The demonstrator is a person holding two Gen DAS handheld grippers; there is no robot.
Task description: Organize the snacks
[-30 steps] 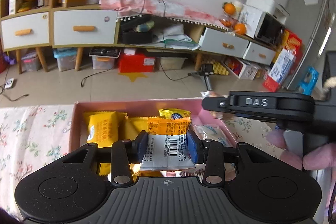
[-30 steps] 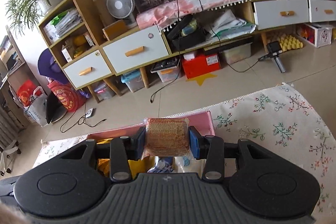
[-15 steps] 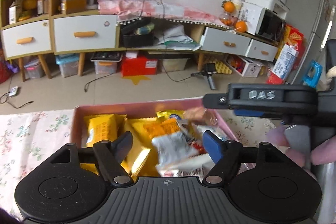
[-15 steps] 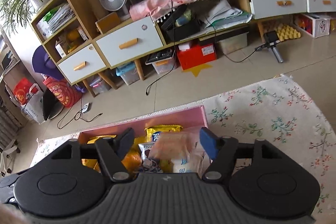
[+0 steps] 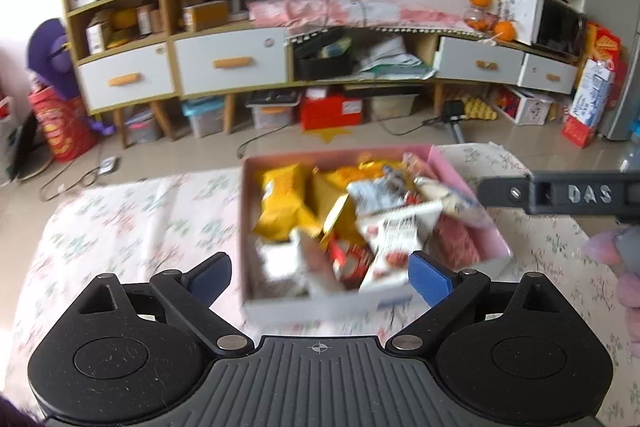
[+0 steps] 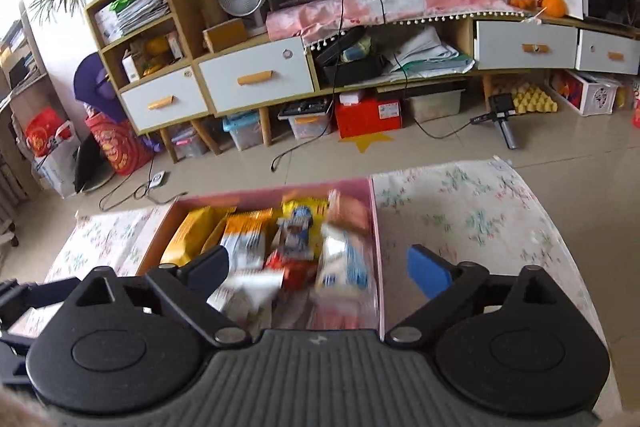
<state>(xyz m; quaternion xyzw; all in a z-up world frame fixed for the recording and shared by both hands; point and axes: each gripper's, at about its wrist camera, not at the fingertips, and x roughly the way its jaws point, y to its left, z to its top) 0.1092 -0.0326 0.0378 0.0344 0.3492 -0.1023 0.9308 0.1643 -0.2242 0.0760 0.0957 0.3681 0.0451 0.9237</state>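
Note:
A pink box [image 5: 444, 163] full of snack packets stands on the floral tablecloth [image 5: 120, 219]. In it lie a yellow packet [image 5: 280, 203], a white-and-red packet [image 5: 396, 235] and a reddish-brown wafer packet [image 5: 456, 239]. My left gripper [image 5: 320, 281] hangs above the box's near wall, its jaws opening wide and gripping nothing. In the right wrist view the same box [image 6: 248, 193] shows a yellow packet [image 6: 192, 231] and a white-and-blue packet [image 6: 344, 267]. My right gripper [image 6: 318, 269] hovers over them, jaws opening, holding nothing.
The right gripper's black body [image 5: 560, 193] and a gloved hand [image 5: 616, 255] reach in from the right. Bare tablecloth [image 6: 460, 211] lies right of the box. Beyond the table's far edge are the floor, a drawer cabinet [image 6: 256, 79] and a small tripod [image 6: 500, 119].
Both grippers opened and let go: the left dropped its white barcode packet, the right its brown wafer packet, both into the box. Both grippers then drew back and up from it.

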